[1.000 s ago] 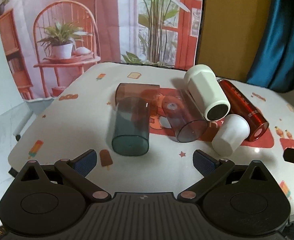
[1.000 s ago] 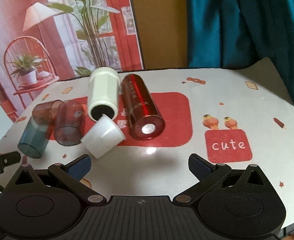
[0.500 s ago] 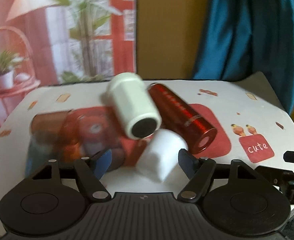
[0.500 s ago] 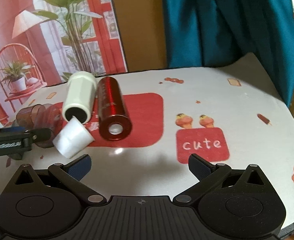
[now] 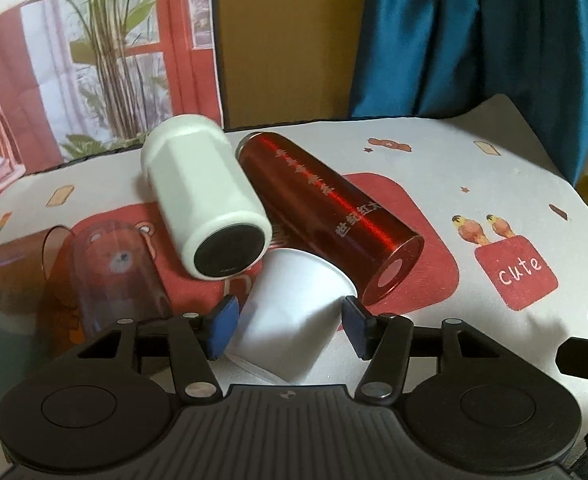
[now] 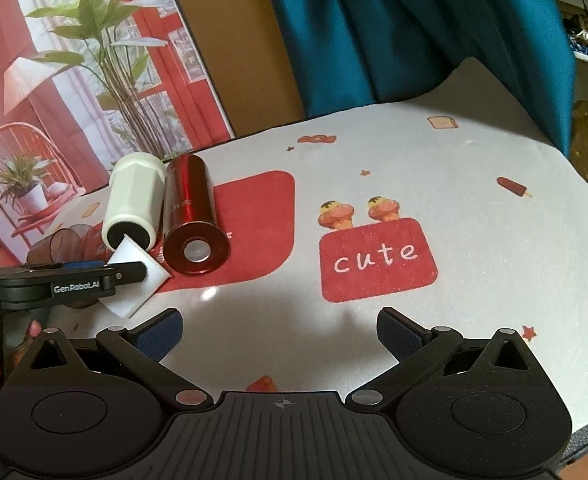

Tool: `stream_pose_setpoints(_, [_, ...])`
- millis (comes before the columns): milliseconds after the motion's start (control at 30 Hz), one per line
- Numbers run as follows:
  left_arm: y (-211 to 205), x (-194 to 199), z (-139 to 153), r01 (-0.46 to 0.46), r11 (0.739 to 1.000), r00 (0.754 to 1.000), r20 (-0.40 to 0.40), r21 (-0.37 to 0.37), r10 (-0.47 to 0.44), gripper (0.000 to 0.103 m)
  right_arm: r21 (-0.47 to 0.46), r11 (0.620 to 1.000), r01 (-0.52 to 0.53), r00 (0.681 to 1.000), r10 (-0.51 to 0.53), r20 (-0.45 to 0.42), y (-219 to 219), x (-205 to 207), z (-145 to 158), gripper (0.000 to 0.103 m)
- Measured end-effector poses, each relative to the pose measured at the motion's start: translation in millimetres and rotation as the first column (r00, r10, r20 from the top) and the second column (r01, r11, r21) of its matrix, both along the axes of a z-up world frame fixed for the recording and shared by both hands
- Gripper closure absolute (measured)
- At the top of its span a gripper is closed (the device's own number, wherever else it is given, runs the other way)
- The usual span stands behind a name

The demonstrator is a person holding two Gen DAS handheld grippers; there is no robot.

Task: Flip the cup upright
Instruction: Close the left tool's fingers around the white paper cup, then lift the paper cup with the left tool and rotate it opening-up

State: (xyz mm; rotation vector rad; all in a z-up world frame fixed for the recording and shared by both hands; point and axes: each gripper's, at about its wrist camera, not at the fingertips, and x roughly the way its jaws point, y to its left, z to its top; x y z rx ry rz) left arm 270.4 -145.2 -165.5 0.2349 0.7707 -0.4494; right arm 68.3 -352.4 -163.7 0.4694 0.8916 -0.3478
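A table [image 6: 474,168] carries a printed cloth [image 6: 374,312]. On it lie tumbled cups — white [image 5: 289,316], red [image 5: 330,216], tinted [image 5: 113,276] — at the left.

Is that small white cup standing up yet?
No. The small white cup lies tipped on the table, between the left hand-held gripper's open fingers.

We hold our left gripper [image 5: 285,326] low with jaws part-closed; our right gripper [image 6: 279,330] hovers, jaws spread wide.

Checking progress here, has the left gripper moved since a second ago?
Yes. The left gripper swung right from the teal cup, now straddling the small white cup.
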Motion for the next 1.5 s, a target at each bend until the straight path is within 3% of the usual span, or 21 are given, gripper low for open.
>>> stream_pose_setpoints(167, [-2.3, 4.0, -4.6, 0.016, 0.999, 1.0, -0.013, 0.03, -0.016, 0.038, 0.0, 1.0, 0.004, 1.0, -0.004, 0.006, 3.3, -1.3, 0.8, 0.0])
stream_pose_setpoints(200, [-2.4, 5.5, -6.5, 0.01, 1.0, 1.0, -0.026, 0.029, -0.009, 0.039, 0.001, 1.0, 0.006, 1.0, -0.006, 0.008, 4.5, -2.0, 1.3, 0.0])
stream_pose_setpoints(233, [-1.2, 6.3, -8.3, 0.007, 1.0, 0.999, -0.041, 0.018, -0.006, 0.046, 0.002, 1.0, 0.007, 1.0, -0.007, 0.013, 5.2, -2.7, 2.2, 0.0])
stream_pose_setpoints(433, [7.9, -3.2, -7.0, -0.029, 0.999, 0.997, -0.076, -0.016, 0.028, 0.045, 0.001, 1.0, 0.008, 1.0, -0.008, 0.022, 9.3, -5.6, 6.8, 0.0])
stream_pose_setpoints(733, [41.0, -52.9, 0.1, -0.095, 0.994, 0.978, -0.192, -0.052, 0.083, 0.045, 0.012, 1.0, 0.0, 1.0, 0.0, -0.014, 16.2, -7.3, 0.5, 0.0])
stream_pose_setpoints(967, [71.6, -73.7, -2.8, -0.197, 0.965, 0.952, -0.267, -0.172, 0.147, 0.045, 0.007, 0.999, -0.031, 0.998, 0.031, -0.048, 30.4, -6.8, -2.1, 0.0])
stream_pose_setpoints(1067, [74.8, -75.7, -4.2, -0.214, 0.958, 0.945, -0.288, -0.191, 0.154, 0.045, 0.0, 0.999, -0.035, 0.998, 0.035, -0.05, 34.5, -7.7, 0.7, 0.0])
stream_pose_setpoints(1500, [65.1, -84.7, -21.7, -0.166, 0.956, 0.925, -0.373, -0.242, 0.066, 0.045, -0.049, 0.999, -0.013, 0.997, 0.009, -0.08, 37.9, -17.7, 9.5, 0.0])
